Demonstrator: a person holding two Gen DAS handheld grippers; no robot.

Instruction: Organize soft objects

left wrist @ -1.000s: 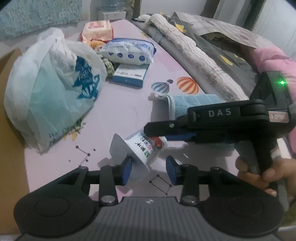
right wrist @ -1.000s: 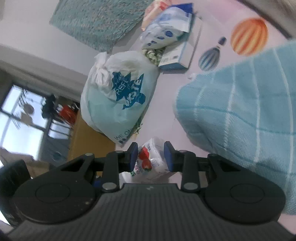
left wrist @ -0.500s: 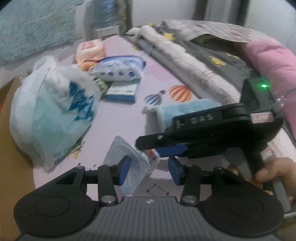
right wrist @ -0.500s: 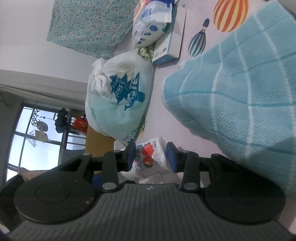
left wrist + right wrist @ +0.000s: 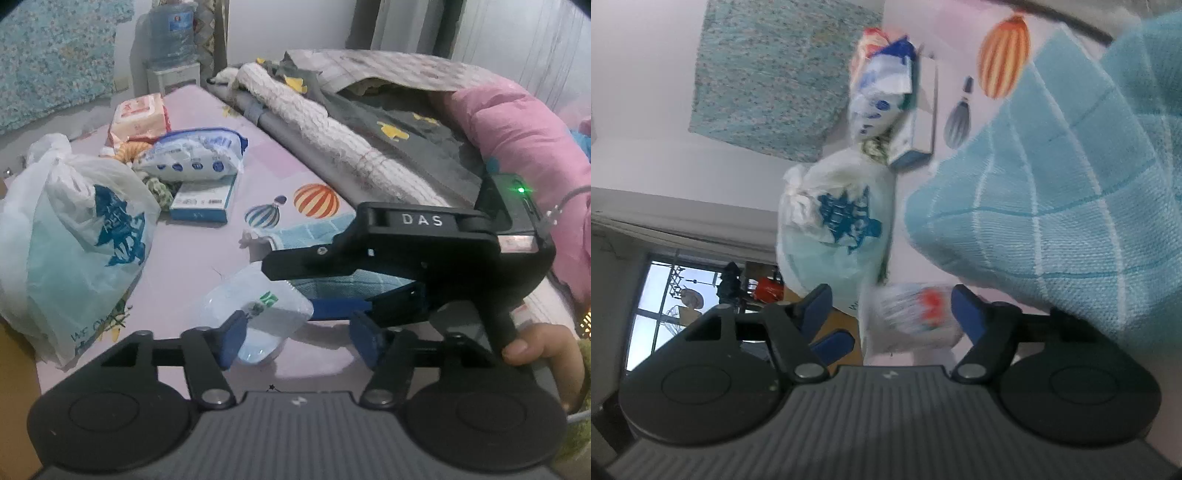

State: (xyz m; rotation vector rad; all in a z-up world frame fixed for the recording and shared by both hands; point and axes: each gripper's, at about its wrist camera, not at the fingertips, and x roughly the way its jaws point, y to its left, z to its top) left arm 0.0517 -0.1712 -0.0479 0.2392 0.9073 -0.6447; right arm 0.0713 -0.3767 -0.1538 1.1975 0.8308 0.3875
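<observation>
Both tools have just been opening. The small white printed plastic pouch [image 5: 258, 314], pinched earlier, now lies released on the pink bed sheet [image 5: 192, 251] between the spread left tool [image 5: 295, 338] and spread right tool [image 5: 890, 310]. The blue checked towel [image 5: 1052, 206] lies just beside; a white knotted plastic bag [image 5: 70, 243] is near.

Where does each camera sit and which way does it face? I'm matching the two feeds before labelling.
Left wrist: on the left gripper, looking down across the pink bed sheet at the small packet; the right gripper and a hand show.
Right wrist: on the right gripper, rolled sideways, looking low across the bed; its own jaws and one left fingertip show.
Shared: packet, blue towel, white plastic bag, both jaws open.
</observation>
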